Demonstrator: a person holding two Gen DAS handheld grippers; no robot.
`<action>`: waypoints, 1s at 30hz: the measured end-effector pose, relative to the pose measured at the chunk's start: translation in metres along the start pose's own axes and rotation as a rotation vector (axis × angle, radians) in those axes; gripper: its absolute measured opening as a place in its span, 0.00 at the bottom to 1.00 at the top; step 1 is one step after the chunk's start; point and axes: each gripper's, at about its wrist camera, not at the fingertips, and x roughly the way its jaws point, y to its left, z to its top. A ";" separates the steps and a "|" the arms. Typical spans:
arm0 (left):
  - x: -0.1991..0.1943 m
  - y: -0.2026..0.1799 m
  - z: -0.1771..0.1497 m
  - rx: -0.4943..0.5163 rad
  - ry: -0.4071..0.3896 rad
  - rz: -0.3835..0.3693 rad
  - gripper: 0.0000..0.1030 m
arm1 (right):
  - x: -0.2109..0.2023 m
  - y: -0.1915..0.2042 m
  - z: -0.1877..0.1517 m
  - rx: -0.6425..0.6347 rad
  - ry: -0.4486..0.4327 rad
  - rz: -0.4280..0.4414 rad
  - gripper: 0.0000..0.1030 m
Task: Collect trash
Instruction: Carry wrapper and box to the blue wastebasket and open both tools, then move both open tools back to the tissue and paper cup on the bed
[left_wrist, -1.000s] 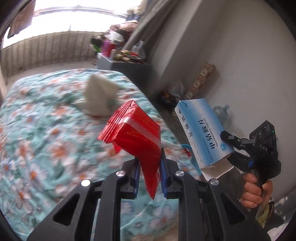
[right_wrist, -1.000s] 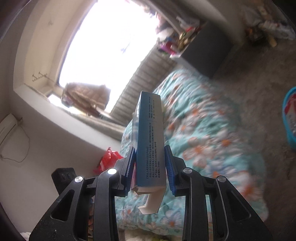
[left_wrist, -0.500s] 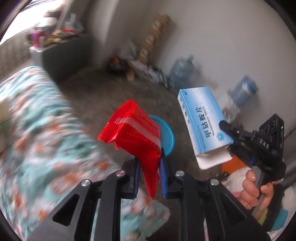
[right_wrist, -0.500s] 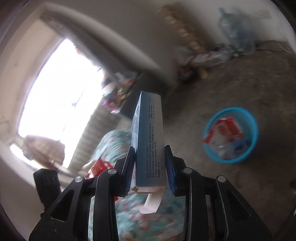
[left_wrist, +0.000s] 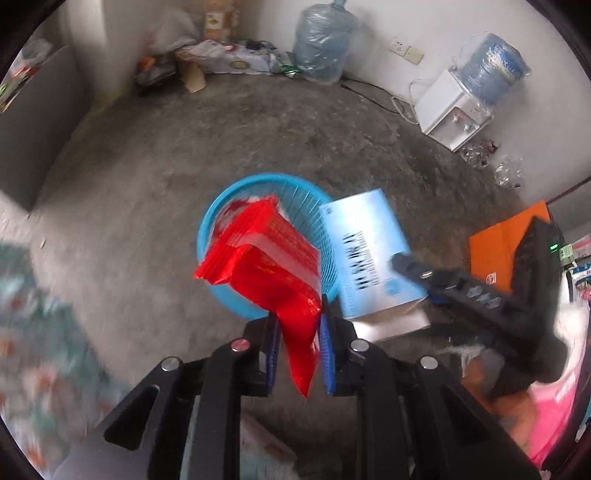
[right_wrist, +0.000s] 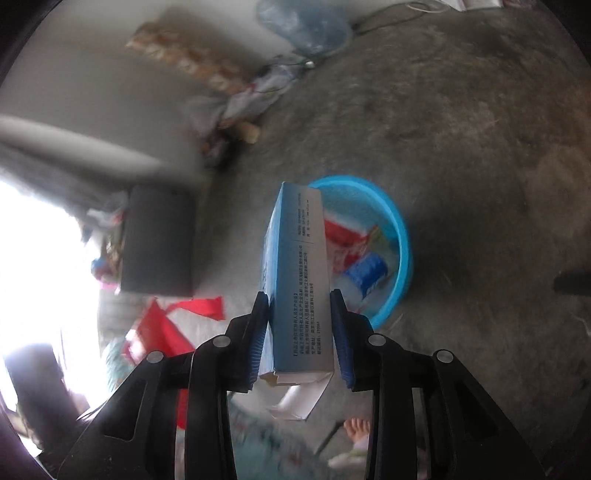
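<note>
My left gripper (left_wrist: 298, 350) is shut on a red foil packet (left_wrist: 269, 266) and holds it above the near rim of a blue plastic basket (left_wrist: 221, 221) on the floor. My right gripper (right_wrist: 300, 332) is shut on a blue medicine box (right_wrist: 295, 273) with its bottom flap hanging open. The box also shows in the left wrist view (left_wrist: 369, 254), just right of the basket. In the right wrist view the basket (right_wrist: 404, 251) lies beyond the box and holds red and blue wrappers. The red packet (right_wrist: 162, 325) shows at the lower left there.
Bare concrete floor surrounds the basket. A water dispenser (left_wrist: 458, 107) and a large water bottle (left_wrist: 321, 40) stand by the far wall, with clutter (left_wrist: 207, 59) beside them. An orange box (left_wrist: 506, 243) lies at the right. The floral bed (left_wrist: 33, 339) is at the left.
Both grippers have swung away from the bed and down toward the floor. The blue basket is now directly beyond both held items and looks closer.
</note>
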 end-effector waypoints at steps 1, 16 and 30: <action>0.011 0.001 0.010 0.002 0.018 -0.016 0.44 | 0.010 -0.002 0.006 0.006 -0.010 -0.009 0.36; -0.027 0.016 0.005 -0.098 -0.082 -0.024 0.64 | -0.010 -0.018 -0.013 0.013 0.005 0.013 0.53; -0.252 0.102 -0.206 -0.469 -0.555 0.005 0.68 | -0.082 0.120 -0.082 -0.459 0.003 0.129 0.66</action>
